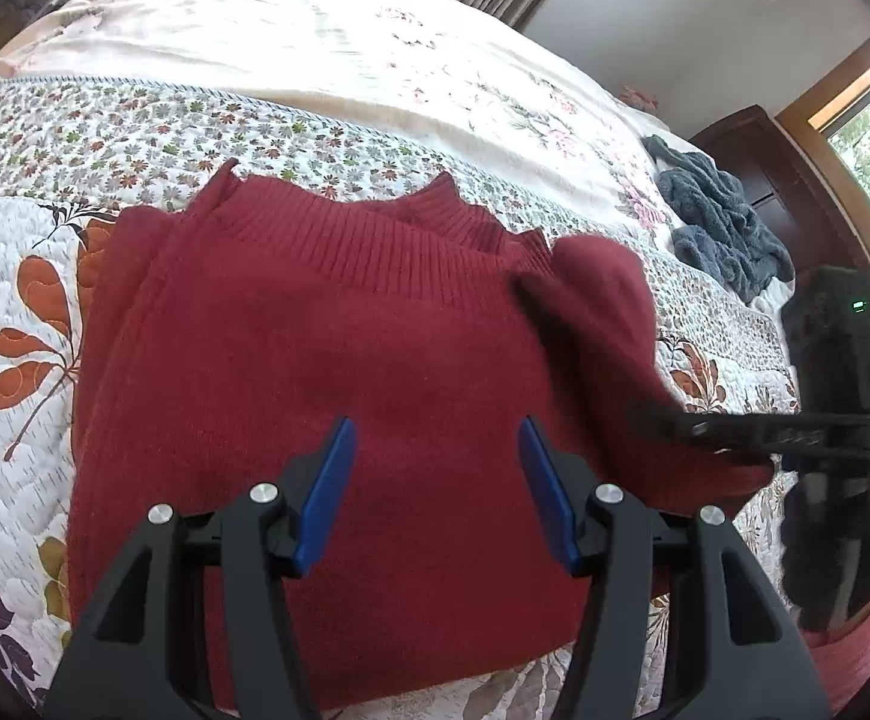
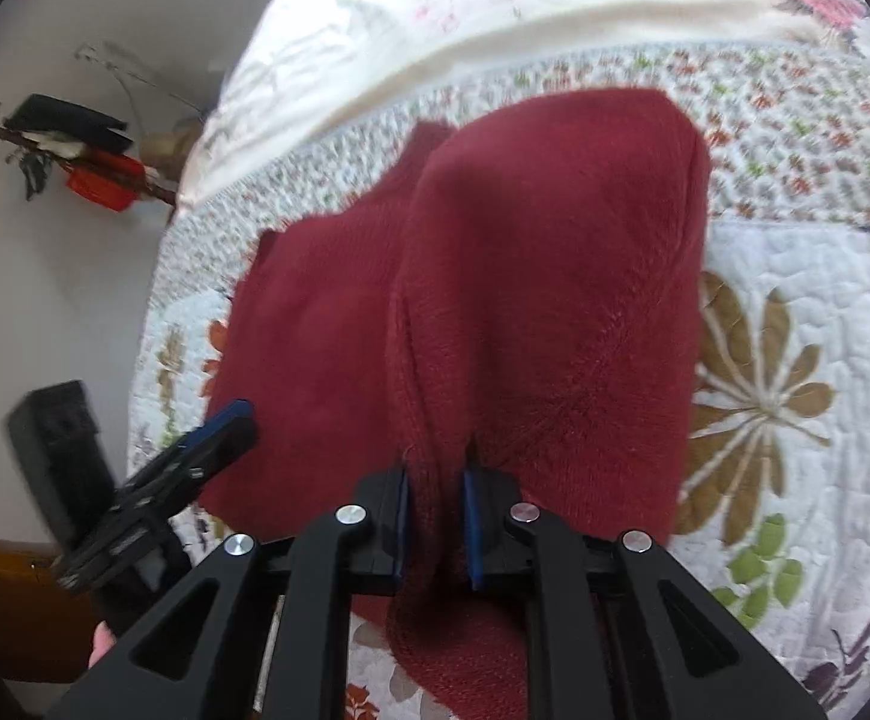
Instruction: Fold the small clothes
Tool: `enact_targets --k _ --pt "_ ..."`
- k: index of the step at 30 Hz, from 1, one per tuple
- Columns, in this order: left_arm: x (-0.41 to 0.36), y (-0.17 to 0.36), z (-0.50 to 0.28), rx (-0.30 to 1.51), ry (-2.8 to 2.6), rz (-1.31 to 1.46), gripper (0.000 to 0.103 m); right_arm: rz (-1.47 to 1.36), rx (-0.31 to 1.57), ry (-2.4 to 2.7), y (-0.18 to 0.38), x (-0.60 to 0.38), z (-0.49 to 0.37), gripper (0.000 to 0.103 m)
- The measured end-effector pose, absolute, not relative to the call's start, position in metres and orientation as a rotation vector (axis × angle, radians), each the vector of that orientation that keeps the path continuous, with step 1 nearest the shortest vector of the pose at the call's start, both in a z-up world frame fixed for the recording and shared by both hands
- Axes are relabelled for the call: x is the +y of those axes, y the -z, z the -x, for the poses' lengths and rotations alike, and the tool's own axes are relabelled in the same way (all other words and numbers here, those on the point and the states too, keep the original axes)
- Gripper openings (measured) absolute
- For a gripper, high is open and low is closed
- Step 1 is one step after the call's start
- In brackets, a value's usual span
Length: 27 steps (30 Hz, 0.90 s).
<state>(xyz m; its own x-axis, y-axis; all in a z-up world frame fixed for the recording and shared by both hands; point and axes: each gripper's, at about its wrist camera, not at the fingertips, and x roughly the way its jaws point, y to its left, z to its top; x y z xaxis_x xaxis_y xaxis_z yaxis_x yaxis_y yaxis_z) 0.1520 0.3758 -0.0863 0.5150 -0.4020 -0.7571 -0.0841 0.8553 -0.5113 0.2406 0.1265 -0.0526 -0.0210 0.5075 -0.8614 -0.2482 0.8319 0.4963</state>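
One red sweater lay on the quilt, soft, limp and light by its look, best taken at a hem or cuff. The right gripper was clenched on a sleeve fold; the left gripper hovered released. Only the left view showed the ribbed collar and a grey towel.

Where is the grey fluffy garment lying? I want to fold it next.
In the left wrist view, the grey fluffy garment lies crumpled on the bed, far right of the red sweater.

Bare quilt flanks the red sweater; grey garment lies well apart.
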Motion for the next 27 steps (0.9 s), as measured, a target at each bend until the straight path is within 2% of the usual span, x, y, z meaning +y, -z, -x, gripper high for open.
enact_targets --k 4,7,9,14,21,27 --pt "0.378 0.086 -0.152 1.017 0.205 0.541 0.056 -0.222 1.495 -0.600 0.067 0.130 -0.240 0.015" --pt "0.377 0.087 -0.154 1.019 0.216 0.557 0.056 -0.240 1.507 -0.612 0.072 0.130 -0.240 0.022" --pt "0.375 0.087 -0.155 1.021 0.226 0.574 0.056 -0.245 1.524 -0.614 0.072 0.132 -0.240 0.023" --pt "0.362 0.086 -0.162 1.024 0.273 0.629 0.056 -0.277 1.520 -0.671 0.044 0.123 -0.236 0.040" --pt "0.328 0.095 -0.182 1.055 0.370 0.724 0.055 -0.260 1.424 -0.606 0.006 0.066 -0.238 0.041" --pt "0.307 0.109 -0.200 1.087 0.404 0.782 0.055 -0.267 1.425 -0.464 0.034 -0.005 -0.231 0.042"
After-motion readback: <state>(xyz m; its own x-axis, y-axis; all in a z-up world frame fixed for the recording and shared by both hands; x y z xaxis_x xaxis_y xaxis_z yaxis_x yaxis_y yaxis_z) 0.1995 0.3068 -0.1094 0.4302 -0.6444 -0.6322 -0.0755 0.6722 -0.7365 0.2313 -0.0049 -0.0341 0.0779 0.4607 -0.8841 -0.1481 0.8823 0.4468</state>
